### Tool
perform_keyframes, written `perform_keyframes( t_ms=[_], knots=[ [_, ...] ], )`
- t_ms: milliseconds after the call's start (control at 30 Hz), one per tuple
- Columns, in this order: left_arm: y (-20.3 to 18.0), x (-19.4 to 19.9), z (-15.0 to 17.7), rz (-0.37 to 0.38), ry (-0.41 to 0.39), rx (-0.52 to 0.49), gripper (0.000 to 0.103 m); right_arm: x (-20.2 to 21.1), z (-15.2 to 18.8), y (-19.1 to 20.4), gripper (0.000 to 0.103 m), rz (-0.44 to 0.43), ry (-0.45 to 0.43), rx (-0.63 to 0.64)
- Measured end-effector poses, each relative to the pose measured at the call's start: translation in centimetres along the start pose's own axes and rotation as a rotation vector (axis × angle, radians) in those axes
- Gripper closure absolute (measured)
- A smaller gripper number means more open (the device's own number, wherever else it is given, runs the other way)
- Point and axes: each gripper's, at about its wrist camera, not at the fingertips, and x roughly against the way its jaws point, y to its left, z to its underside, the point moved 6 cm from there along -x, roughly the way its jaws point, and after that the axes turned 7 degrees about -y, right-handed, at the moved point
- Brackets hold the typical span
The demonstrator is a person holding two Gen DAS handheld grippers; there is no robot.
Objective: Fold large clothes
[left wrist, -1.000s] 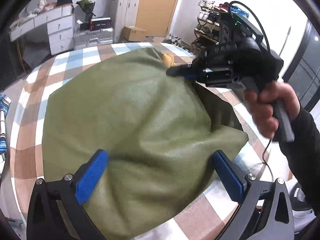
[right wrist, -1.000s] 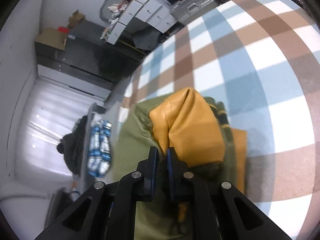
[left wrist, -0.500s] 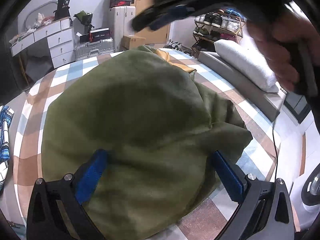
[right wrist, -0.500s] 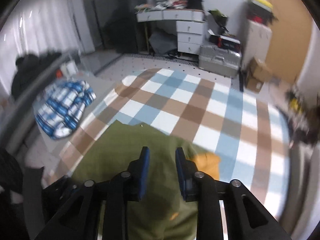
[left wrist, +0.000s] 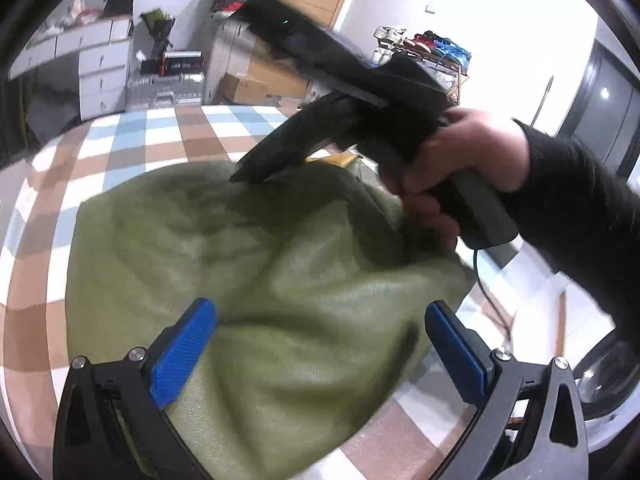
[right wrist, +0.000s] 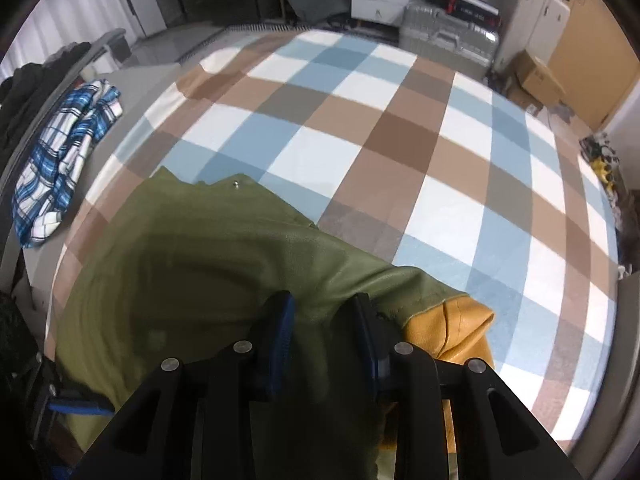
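Left claw (left wrist: 320,344) gapes over the green jacket (left wrist: 248,264); right claw (right wrist: 324,332), seemingly part-open, grips nothing.

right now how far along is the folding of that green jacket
Mostly done: the green jacket already lies as a compact bundle on the checked bedspread, mustard lining showing at one edge. In hand: the right tool is over the top layer, jaws partly open; the left tool is open. Left: flattening and squaring.

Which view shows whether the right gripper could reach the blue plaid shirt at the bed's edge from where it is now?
The right wrist view. Probably yes: the right gripper sits open over the green jacket, and only bare checked bedcover lies towards the plaid shirt.
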Motion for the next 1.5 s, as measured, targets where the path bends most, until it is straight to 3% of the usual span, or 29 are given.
perform_keyframes(
  t_ms=[67, 167, 233, 333, 400, 500, 700, 800, 1000, 1067, 1133, 1167, 1233, 1367, 1433, 1467, 1500],
  knots=[
    [0.6, 0.8, -0.3, -0.009, 0.017, 0.044, 0.002, 2.3, 0.0, -0.1, 0.074, -0.023, -0.008, -0.006],
    [1.7, 2.3, -1.0, -0.029, -0.020, 0.072, 0.002, 7.4, 0.4, 0.8, 0.068, -0.039, -0.069, -0.019],
    [2.8, 2.3, -1.1, -0.082, -0.029, 0.060, 0.002, 10.3, 1.8, 1.8, 0.042, -0.063, -0.121, -0.005],
    [4.2, 1.1, -0.6, -0.071, -0.001, 0.110, 0.002, 12.7, 6.2, 3.3, 0.038, -0.081, -0.151, 0.023],
    [3.6, 0.7, -0.5, -0.111, -0.003, 0.061, 0.002, 12.0, 9.3, 3.8, 0.038, -0.073, -0.118, 0.036],
    [2.5, -0.2, 0.1, -0.179, 0.031, -0.030, 0.002, 9.4, 13.0, 3.5, 0.038, 0.016, -0.055, 0.041],
    [1.7, -0.5, 0.7, -0.255, 0.038, -0.080, 0.002, 6.5, 15.3, 1.9, 0.034, -0.054, -0.172, -0.153],
    [1.8, -0.5, 1.0, -0.278, 0.027, -0.098, 0.002, 6.7, 15.8, 2.1, 0.033, -0.025, -0.253, -0.176],
    [2.0, -0.4, 0.9, -0.284, 0.017, -0.099, 0.002, 10.1, 13.6, 1.4, 0.038, -0.046, -0.202, -0.184],
    [2.0, -0.4, 0.9, -0.283, 0.011, -0.095, 0.002, 13.5, 10.9, 0.9, 0.034, -0.064, -0.297, -0.227],
    [1.9, -0.4, 0.9, -0.292, 0.005, -0.099, 0.002, 15.1, 8.4, 0.5, 0.019, 0.028, -0.358, -0.192],
    [1.8, -0.5, 1.0, -0.296, 0.003, -0.104, 0.002, 15.3, 7.2, 0.2, 0.019, 0.080, -0.375, -0.168],
    [1.7, -0.5, 1.0, -0.300, 0.001, -0.110, 0.002, 14.3, 4.2, -0.8, 0.019, 0.142, -0.374, -0.143],
    [1.6, -0.6, 1.0, -0.299, -0.011, -0.110, 0.002, 8.6, 1.8, -3.5, 0.020, 0.197, -0.240, -0.182],
    [1.5, -0.7, 1.0, -0.311, -0.018, -0.112, 0.002, 4.3, 2.8, -4.5, 0.019, 0.064, -0.141, -0.265],
    [1.5, -0.7, 0.9, -0.311, -0.022, -0.113, 0.002, 2.6, 3.8, -5.1, 0.019, -0.031, -0.117, -0.361],
    [1.5, -0.8, 0.8, -0.308, -0.023, -0.112, 0.002, 2.1, 4.5, -5.7, 0.018, -0.072, -0.128, -0.410]
  ],
)
